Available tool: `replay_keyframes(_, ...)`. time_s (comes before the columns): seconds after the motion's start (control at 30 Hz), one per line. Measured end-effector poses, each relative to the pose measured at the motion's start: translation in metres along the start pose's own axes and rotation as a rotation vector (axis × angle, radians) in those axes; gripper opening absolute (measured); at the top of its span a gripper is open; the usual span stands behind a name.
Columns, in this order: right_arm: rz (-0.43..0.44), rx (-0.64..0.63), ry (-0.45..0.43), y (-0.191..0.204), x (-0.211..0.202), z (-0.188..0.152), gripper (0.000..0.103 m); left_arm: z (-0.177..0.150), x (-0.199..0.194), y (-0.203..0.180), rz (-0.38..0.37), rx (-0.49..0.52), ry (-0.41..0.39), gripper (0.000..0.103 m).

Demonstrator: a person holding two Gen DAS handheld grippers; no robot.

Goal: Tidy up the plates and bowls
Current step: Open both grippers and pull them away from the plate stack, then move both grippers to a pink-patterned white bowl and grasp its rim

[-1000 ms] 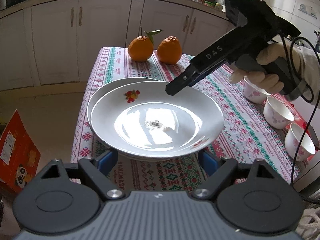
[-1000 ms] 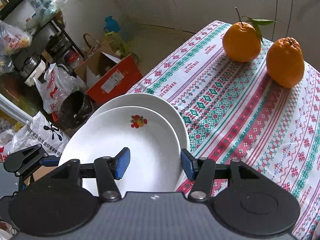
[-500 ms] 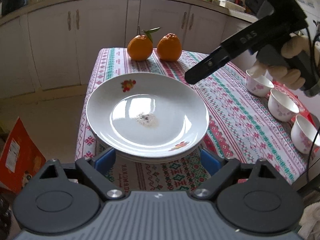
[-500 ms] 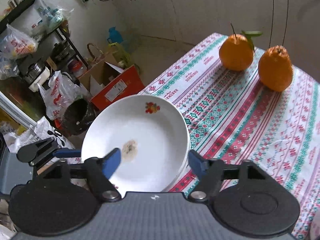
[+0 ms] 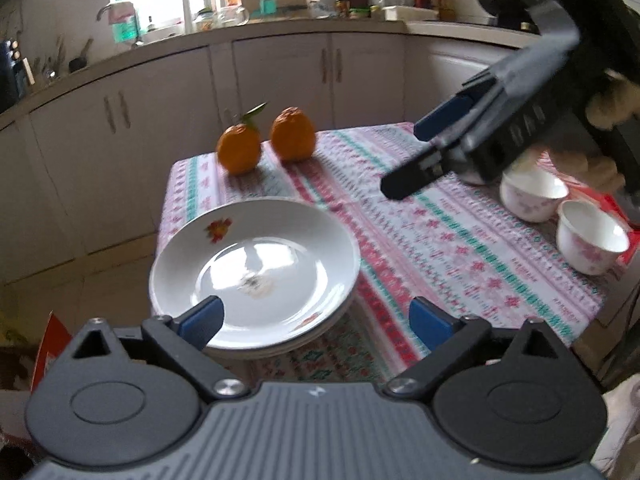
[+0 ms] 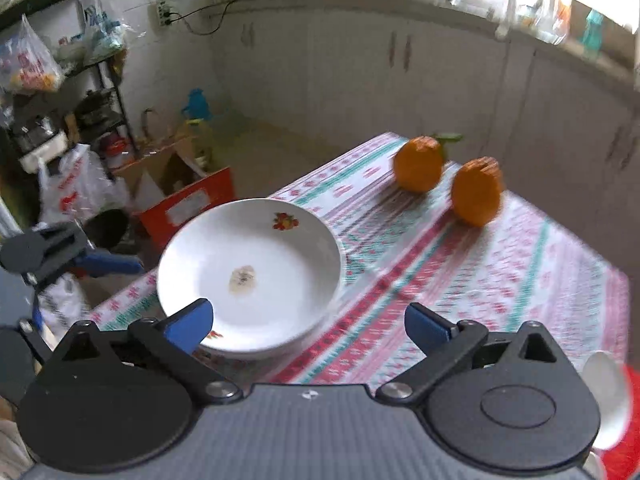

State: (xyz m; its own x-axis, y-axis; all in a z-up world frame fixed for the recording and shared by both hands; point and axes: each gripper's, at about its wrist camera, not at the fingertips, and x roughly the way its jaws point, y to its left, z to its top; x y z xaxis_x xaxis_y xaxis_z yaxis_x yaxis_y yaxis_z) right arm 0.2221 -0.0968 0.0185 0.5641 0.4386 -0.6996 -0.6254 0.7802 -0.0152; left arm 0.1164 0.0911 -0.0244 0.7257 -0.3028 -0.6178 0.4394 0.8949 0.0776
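A stack of white plates (image 5: 256,276) (image 6: 248,272), the top one with a small fruit print and a smudge in its middle, rests on the patterned tablecloth (image 5: 440,240) near the table's left corner. My left gripper (image 5: 316,322) hovers at the stack's near rim, jaws opening wide, nothing pressed between them. My right gripper (image 6: 308,322) is lifted back from the plates, jaws opening wide and empty; it shows in the left wrist view (image 5: 412,156) high above the cloth. Two white flowered bowls (image 5: 534,194) (image 5: 592,238) stand at the right.
Two oranges (image 5: 240,148) (image 5: 293,134) sit at the table's far edge. Kitchen cabinets (image 5: 280,68) run behind the table. A red cardboard box (image 6: 188,204) and bags (image 6: 76,188) lie on the floor left of the table.
The upper plate, earlier offset on the lower one, now sits squarely on the stack. Both grippers have widened and drawn back; the right one has risen off the plate's rim.
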Motion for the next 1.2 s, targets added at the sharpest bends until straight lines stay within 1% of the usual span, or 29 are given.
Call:
replay_keyframes(0.03, -0.024, -0.004, -0.011, 0.002, -0.007, -0.007, 0.103, 0.001, -0.001, -0.004, -0.006, 0.008, -0.005, 0.099)
replay_keyframes(0.1, -0.044, 0.010, -0.027, 0.003, -0.020, -0.020, 0.103, 0.004, -0.002, -0.014, -0.023, 0.029, -0.013, 0.099)
replay_keyframes(0.2, -0.079, 0.061, -0.049, -0.001, -0.039, -0.040, 0.103, 0.007, -0.001, -0.030, -0.049, 0.048, -0.022, 0.099)
replay_keyframes(0.37, -0.191, 0.144, -0.074, -0.009, -0.072, -0.084, 0.103, 0.011, 0.006, -0.061, -0.116, 0.078, -0.023, 0.099)
replay_keyframes(0.5, -0.238, 0.258, -0.083, -0.023, -0.094, -0.120, 0.103, 0.012, 0.019, -0.093, -0.178, 0.117, 0.001, 0.099)
replay_keyframes(0.6, -0.287, 0.349, -0.090, -0.036, -0.108, -0.150, 0.103, 0.011, 0.032, -0.118, -0.252, 0.165, 0.007, 0.099)
replay_keyframes(0.73, -0.335, 0.467, -0.092, -0.053, -0.119, -0.184, 0.103, 0.009, 0.045, -0.148, -0.309, 0.230, 0.021, 0.099)
replay_keyframes(0.87, -0.357, 0.552, -0.097, -0.067, -0.126, -0.209, 0.103, 0.010, 0.054, -0.177, -0.368, 0.300, 0.019, 0.099)
replay_keyframes(1.03, -0.372, 0.571, -0.061, -0.078, -0.126, -0.222, 0.103, 0.012, 0.065, -0.203, -0.424, 0.358, 0.009, 0.099)
replay_keyframes(1.2, -0.344, 0.577, -0.026, -0.090, -0.127, -0.227, 0.102, 0.012, 0.076, -0.226, -0.453, 0.411, -0.003, 0.099)
